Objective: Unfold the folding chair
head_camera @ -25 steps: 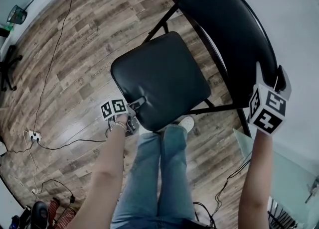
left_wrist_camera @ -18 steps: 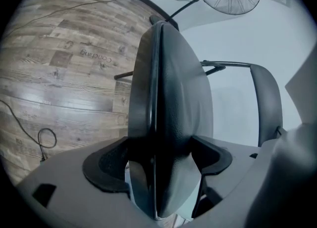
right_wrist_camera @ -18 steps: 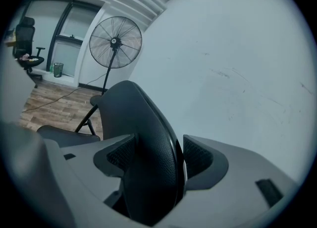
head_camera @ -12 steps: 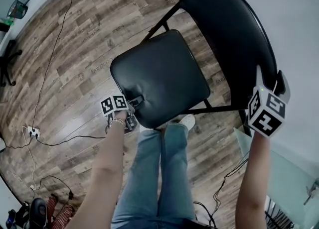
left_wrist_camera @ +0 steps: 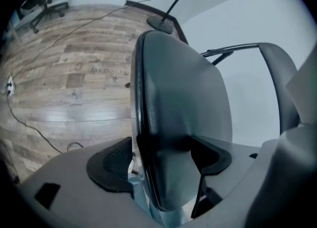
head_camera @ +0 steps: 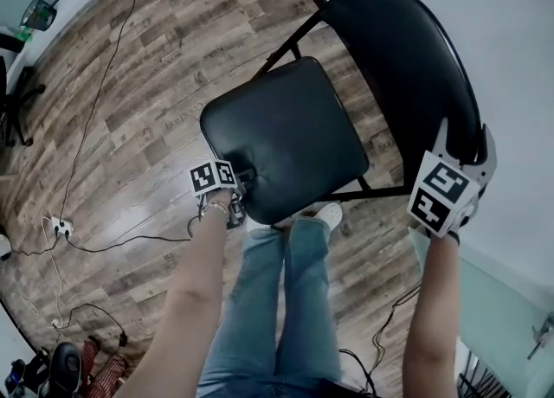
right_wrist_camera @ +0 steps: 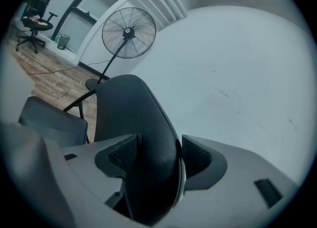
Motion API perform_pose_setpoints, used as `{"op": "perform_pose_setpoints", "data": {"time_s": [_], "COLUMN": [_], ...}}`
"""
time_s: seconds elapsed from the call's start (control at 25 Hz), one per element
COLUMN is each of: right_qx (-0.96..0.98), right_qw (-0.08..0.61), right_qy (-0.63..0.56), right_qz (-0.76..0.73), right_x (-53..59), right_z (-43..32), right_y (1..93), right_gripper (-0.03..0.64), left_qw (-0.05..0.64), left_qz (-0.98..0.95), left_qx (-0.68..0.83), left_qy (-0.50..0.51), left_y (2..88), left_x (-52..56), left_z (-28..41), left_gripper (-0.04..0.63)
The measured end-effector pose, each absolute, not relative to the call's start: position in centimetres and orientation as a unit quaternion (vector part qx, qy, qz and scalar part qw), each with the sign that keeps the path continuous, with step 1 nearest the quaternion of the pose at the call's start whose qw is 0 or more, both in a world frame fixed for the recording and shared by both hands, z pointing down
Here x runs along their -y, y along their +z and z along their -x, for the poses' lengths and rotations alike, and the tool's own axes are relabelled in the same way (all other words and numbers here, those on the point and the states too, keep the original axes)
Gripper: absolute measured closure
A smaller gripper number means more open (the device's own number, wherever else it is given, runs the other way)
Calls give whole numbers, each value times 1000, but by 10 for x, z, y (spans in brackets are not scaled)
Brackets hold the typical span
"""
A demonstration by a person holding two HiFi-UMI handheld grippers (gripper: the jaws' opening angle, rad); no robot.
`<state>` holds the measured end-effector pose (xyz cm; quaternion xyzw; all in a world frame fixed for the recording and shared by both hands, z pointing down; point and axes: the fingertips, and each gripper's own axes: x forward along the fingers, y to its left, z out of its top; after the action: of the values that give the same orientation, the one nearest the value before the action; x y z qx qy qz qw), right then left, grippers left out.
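the folding chair (head_camera: pixel 346 102) stands on the wooden floor (head_camera: pixel 130 102), at the floor's edge along the white wall (head_camera: pixel 519 41). its black padded seat (head_camera: pixel 286 137) lies close to level on the thin black frame. the rounded backrest (head_camera: pixel 407 50) rises on the wall side of the seat.

the left hand-held gripper (head_camera: pixel 242 182) is at the seat's near left corner. in the left gripper view the seat's edge (left_wrist_camera: pixel 163 138) runs between the jaws, and the left hand-held gripper (left_wrist_camera: pixel 163 157) is clamped on it at a middling width, pads against the padding on either side.

the right hand-held gripper (head_camera: pixel 466 141) is at the near end of the backrest, its marker cube (head_camera: pixel 441 193) facing up. in the right gripper view the backrest's rim (right_wrist_camera: pixel 148 142) fills the gap of the right hand-held gripper (right_wrist_camera: pixel 153 155). both ribbed pads press on the leather-like cover. these jaws have just been closing a little further on it.

the person's legs in jeans (head_camera: pixel 277 301) show below the seat, with a pale shoe (head_camera: pixel 326 213) just under its near edge. cables (head_camera: pixel 95 111) trail over the floor to a power strip (head_camera: pixel 59 233) near the floor's left edge. a standing fan (right_wrist_camera: pixel 129 32) is beyond the chair by the wall.
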<state>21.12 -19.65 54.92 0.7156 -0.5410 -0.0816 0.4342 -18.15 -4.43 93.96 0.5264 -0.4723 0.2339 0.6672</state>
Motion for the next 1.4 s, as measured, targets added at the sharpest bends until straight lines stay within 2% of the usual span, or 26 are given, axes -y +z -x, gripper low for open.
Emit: {"op": "perform_pose_setpoints", "data": {"time_s": [0.24, 0.64, 0.92, 1.0, 1.24, 1.4], "right_qx": [534, 534, 543, 543, 554, 579], "right_qw": [449, 454, 471, 478, 465, 446], "right_qy": [-69, -68, -27, -8, 3, 13], "right_qz": [-714, -710, -694, -690, -690, -683], "right_x": [198, 198, 193, 186, 164, 146], "right_z": [-211, -212, -210, -211, -197, -182], "right_y": [551, 548, 551, 550, 528, 508], "right_gripper": [353, 354, 348, 325, 321, 321], "left_qw": [642, 621, 615, 609, 598, 605], "left_qz": [-533, -555, -569, -579, -595, -599], "left_qx": [479, 466, 464, 461, 452, 459], "left_qy": [275, 300, 287, 286, 290, 253], "left_y": [924, 874, 830, 815, 782, 753], "left_x": [41, 24, 28, 31, 28, 35], "left_z": [184, 178, 173, 171, 165, 161], "left_gripper": [258, 258, 256, 256, 256, 256]}}
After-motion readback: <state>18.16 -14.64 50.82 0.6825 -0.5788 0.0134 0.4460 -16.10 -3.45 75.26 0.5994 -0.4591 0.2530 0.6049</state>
